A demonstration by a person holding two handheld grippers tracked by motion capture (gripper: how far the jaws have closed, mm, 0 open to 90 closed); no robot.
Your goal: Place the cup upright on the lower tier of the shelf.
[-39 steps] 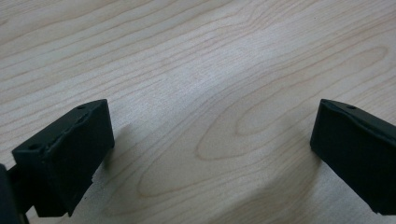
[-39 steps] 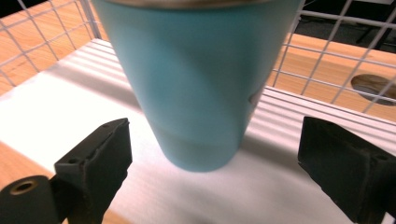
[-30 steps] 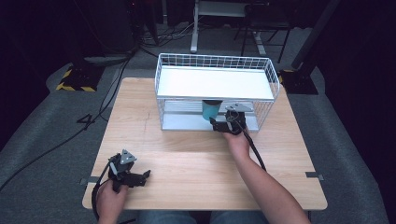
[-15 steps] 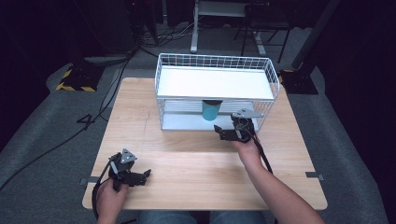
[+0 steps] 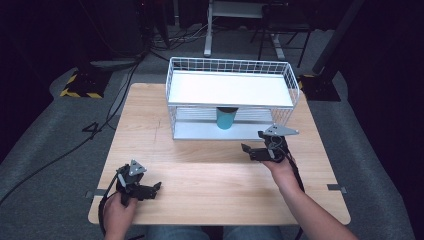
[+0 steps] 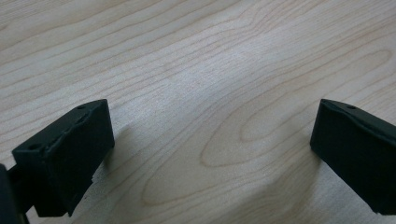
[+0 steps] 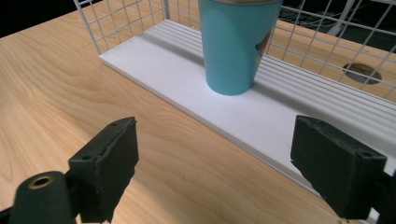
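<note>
with the teal cup standing on the wire rack's lower shelf, the placing looks done: the right gripper, empty and narrowing, sits clear; the left gripper rests spread on the bench.

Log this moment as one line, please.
right gripper: empty, fingers just closing, drawn back from teal cup | cup: upright on rack's lower shelf | left gripper: open, idle over table

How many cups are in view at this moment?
1. The teal cup stands upright on the lower shelf of the white wire rack, under its upper shelf. That upper shelf hides some of the lower one in the high view, so another could be out of sight.
</note>
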